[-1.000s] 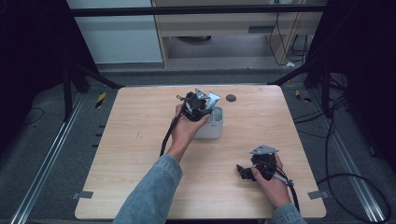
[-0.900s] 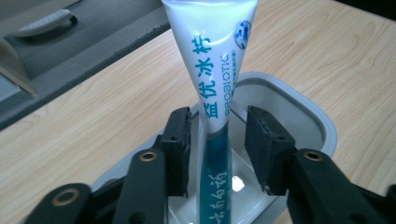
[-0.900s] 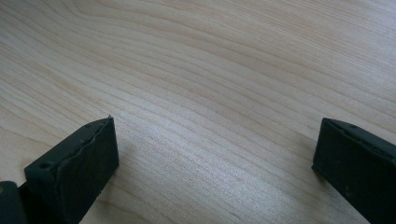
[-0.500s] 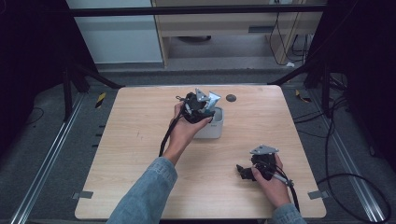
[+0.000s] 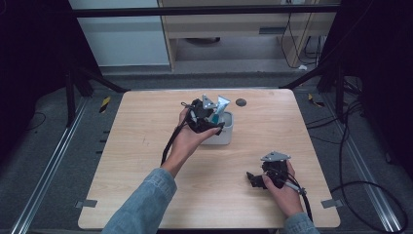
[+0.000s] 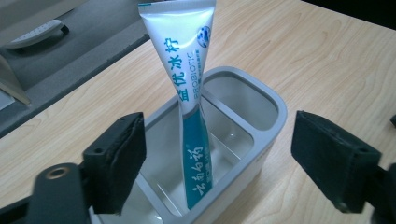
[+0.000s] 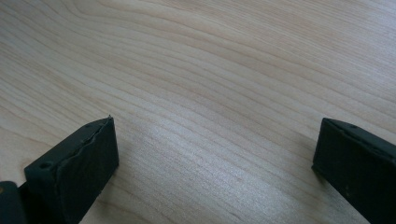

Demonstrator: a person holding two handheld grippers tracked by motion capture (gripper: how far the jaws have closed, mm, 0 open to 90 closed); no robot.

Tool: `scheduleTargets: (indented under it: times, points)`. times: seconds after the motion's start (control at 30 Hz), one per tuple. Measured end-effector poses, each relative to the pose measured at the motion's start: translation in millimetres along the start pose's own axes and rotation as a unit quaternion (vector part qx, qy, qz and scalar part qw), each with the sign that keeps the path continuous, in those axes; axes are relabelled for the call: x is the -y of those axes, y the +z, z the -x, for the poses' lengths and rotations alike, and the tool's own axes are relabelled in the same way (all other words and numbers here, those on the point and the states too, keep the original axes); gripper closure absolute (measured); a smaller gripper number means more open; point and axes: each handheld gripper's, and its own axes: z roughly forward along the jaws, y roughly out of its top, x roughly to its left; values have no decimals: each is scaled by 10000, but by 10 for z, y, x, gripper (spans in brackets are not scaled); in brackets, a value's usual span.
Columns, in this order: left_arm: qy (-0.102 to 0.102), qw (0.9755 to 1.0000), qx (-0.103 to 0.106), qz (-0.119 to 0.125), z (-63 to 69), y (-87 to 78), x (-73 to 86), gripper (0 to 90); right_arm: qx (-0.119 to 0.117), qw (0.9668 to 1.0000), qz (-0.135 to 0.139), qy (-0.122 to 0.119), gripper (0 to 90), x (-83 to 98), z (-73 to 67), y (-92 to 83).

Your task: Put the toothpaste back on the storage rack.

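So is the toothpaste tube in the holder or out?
In: the tube stands tilted inside the holder, its lower end down in one compartment.

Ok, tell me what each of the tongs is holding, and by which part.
Nothing is held. The left tongs have just been opening; the toothpaste tube stands between them untouched in the holder. The right tongs are open over bare table.

Glossy plastic tube [image 6: 187, 70], matt wooden table [image 6: 327, 56]
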Motion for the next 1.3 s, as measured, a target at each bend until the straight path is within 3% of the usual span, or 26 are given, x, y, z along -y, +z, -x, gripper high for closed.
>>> scheduleTargets:
  times: [0.27,0.47,0.97,1.3]
  points:
    - [93,9995,250,-146,115,-73,77,71,0,10000,-1,0,3,0,0,0]
    - [308,9988,336,-179,207,-165,117,56,2,10000,-2,-14,4,0,2,0]
    - [681,9967,288,-340,324,-361,373,61,4,10000,0,-5,4,1,0,1]
    - [507,9979,208,-345,235,-446,601,76,3,10000,5,-13,4,1,1,1]
